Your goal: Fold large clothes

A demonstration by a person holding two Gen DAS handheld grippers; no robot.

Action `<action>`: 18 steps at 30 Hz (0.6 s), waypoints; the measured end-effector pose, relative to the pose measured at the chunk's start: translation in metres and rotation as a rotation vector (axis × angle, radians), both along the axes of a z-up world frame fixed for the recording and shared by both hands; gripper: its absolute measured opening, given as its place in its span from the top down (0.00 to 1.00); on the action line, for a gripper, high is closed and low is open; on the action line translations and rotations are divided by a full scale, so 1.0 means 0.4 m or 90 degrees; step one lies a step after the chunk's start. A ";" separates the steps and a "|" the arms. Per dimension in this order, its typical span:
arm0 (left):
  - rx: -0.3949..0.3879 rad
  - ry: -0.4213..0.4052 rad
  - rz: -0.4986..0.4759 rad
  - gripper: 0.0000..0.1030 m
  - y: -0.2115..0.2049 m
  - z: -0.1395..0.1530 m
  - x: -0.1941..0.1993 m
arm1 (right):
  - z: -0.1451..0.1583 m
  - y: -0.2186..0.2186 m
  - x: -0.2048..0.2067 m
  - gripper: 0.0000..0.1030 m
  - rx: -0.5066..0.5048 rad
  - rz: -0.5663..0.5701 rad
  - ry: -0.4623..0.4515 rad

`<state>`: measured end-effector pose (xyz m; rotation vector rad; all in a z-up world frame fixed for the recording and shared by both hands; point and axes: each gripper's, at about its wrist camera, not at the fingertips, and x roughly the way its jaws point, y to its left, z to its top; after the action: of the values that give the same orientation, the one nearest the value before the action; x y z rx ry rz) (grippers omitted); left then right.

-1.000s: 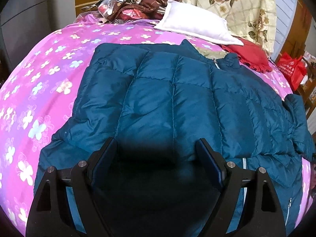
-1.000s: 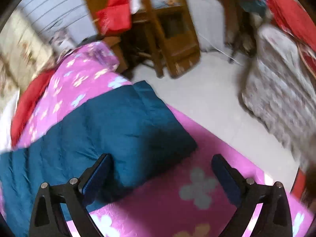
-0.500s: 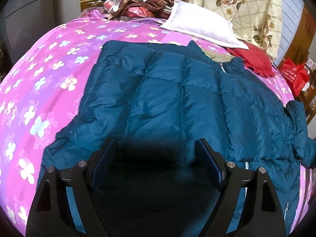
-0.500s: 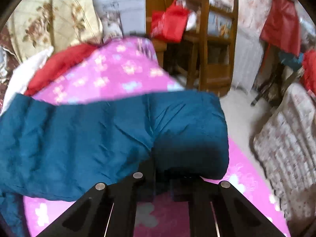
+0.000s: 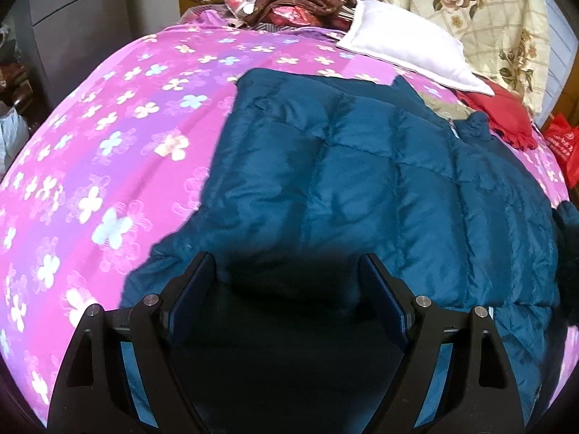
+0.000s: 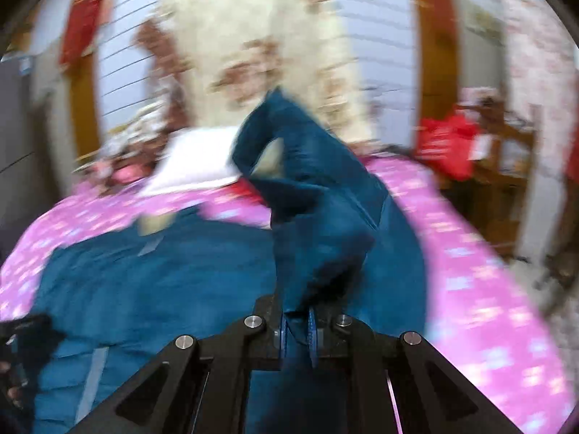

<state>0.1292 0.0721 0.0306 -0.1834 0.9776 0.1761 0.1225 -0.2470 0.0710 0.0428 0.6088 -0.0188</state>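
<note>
Jacket position: I see the teal padded jacket (image 5: 362, 188) spread flat on the bed (image 5: 108, 166), which has a pink flowered cover, collar toward the white pillow (image 5: 409, 50).
Left gripper (image 5: 286, 275): I have it poised over the jacket's near hem, pointing steeply down.
Left fingers (image 5: 195, 282): Standing wide apart. The hem lies in the gap between them, in shadow; I cannot tell whether the pads touch the fabric.
Right gripper (image 6: 297, 329): I read it as clamped on a fold of the jacket; the view is heavily blurred.
Right fingers (image 6: 314, 332): Drawn together, with a thin layer of teal fabric pinched between the pads.
Held part (image 6: 315, 195): A sleeve-like length of jacket rises from the right fingers, lifted clear of the bed and above the flat body of the jacket.
Surroundings: Red cloth (image 5: 499, 115) beside the pillow; floral quilt (image 5: 470, 11) behind it.
</note>
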 end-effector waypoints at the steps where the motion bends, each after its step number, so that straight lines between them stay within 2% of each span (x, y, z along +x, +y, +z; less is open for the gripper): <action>1: -0.005 0.001 0.004 0.19 0.006 0.002 0.004 | -0.026 0.048 0.013 0.92 0.009 0.022 0.009; 4: -0.029 0.000 0.018 0.19 0.030 0.007 0.011 | -0.111 0.208 0.050 0.92 0.050 0.112 0.045; 7: -0.049 0.001 0.020 0.19 0.040 0.012 0.017 | -0.155 0.315 0.068 0.92 0.075 0.205 0.075; 9: -0.055 -0.003 0.016 0.19 0.039 0.017 0.019 | -0.167 0.357 0.068 0.92 0.064 0.239 0.089; 10: -0.058 -0.004 0.012 0.19 0.036 0.019 0.020 | -0.171 0.369 0.067 0.88 0.047 0.244 0.095; 11: -0.061 -0.005 0.008 0.19 0.033 0.020 0.021 | -0.173 0.376 0.059 0.82 0.041 0.245 0.093; 13: -0.066 -0.010 -0.001 0.19 0.026 0.024 0.018 | -0.170 0.366 0.049 0.35 0.055 0.252 0.093; 14: -0.068 -0.012 -0.007 0.19 0.022 0.026 0.017 | -0.165 0.368 0.038 0.26 0.053 0.250 0.087; 15: -0.069 -0.013 -0.011 0.19 0.019 0.027 0.016 | -0.158 0.366 0.021 0.17 0.043 0.247 0.082; 18: -0.079 -0.026 -0.029 0.19 0.005 0.036 0.011 | -0.132 0.356 -0.032 0.17 0.003 0.242 0.114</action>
<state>0.1336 0.0741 0.0449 -0.2772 0.9525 0.0689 0.1096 -0.1047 0.0181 -0.0710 0.7889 0.3501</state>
